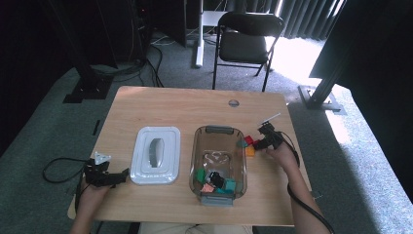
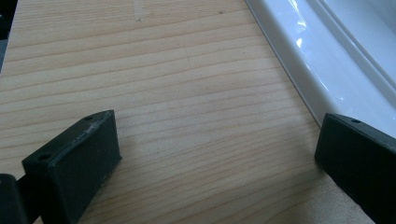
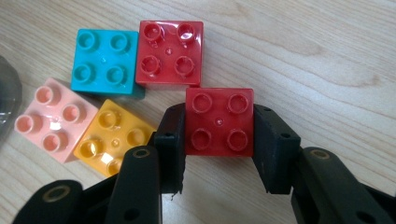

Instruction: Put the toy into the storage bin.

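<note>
Pale wood-grain tabletop on grey carpet, with a black folding chair beyond its far edge: near the right edge, the right gripper pinches a glossy red square plastic brick with four round studs, its black pads pressed on the brick's two opposite sides; the brick sits at table level, though whether it rests on the wood cannot be told. Just beyond it a second red studded brick lies touching a turquoise one, with a pink brick and an orange-yellow one alongside, all close to the clear smoky plastic bin at the table's middle, which holds more coloured bricks. A white rounded-rectangle lid with a grey handle lies flat left of the bin. Near the left edge, the left gripper rests with its matte black jaws spread over bare wood, one jaw beside the lid's shiny white rim
</note>
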A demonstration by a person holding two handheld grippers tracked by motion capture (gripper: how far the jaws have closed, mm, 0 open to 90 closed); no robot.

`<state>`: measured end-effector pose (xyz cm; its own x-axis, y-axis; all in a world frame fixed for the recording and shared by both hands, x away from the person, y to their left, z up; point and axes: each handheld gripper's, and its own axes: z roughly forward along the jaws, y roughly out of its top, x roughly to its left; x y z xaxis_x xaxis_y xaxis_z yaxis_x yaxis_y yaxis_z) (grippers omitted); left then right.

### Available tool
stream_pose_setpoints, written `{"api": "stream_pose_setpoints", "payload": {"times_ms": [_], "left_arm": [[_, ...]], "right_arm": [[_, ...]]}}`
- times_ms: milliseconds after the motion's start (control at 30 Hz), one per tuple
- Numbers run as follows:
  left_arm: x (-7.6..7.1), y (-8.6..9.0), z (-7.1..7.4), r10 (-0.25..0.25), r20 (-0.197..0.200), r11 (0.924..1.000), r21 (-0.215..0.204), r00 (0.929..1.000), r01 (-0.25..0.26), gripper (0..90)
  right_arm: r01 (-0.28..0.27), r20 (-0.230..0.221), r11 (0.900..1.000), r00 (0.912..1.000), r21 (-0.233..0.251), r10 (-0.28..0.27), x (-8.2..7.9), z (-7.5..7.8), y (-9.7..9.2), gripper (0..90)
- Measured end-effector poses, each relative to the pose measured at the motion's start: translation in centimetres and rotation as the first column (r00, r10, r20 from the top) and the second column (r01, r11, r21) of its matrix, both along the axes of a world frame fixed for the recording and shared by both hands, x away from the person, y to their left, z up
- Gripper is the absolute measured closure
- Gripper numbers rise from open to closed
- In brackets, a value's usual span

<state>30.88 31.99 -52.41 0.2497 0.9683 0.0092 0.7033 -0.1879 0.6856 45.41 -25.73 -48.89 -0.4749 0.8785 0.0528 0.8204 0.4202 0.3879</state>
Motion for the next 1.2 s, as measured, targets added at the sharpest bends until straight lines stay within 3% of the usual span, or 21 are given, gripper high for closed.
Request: {"api": "stream_pose_setpoints", "payload": {"times_ms": [167, 800, 967, 1067, 1200], "left_arm": [[0.0, 0.0, 0.0, 0.000, 0.000, 1.0000, 0.000, 1.0000, 0.000, 0.5], [0.0, 0.0, 0.0, 0.000, 0.000, 1.0000, 0.000, 1.0000, 0.000, 0.5], [0.0, 0.0, 0.0, 0.000, 0.000, 1.0000, 0.000, 1.0000, 0.000, 0.5], [0.0, 0.0, 0.0, 0.000, -0.001, 1.0000, 0.000, 1.0000, 0.000, 0.5], [0.0, 0.0, 0.0, 0.000, 0.000, 1.0000, 0.001, 1.0000, 0.000, 0.5]], "right_arm": [[-0.012, -0.001, 0.9999, 0.9999, -0.001, 0.012, -0.5, 0.5, -0.3, 58.5], [-0.123, 0.042, 0.9922, 0.9916, 0.019, 0.122, -4.9, 4.7, -1.2, 58.6], [-0.166, 0.083, 0.9858, 0.9831, 0.024, 0.164, -6.3, 6.7, -0.8, 58.6], [-0.201, 0.122, 0.9790, 0.9730, 0.032, 0.196, -7.4, 8.4, -0.1, 58.6], [-0.232, 0.144, 0.9723, 0.9636, 0.031, 0.225, -8.1, 9.5, 0.5, 58.6]]}}
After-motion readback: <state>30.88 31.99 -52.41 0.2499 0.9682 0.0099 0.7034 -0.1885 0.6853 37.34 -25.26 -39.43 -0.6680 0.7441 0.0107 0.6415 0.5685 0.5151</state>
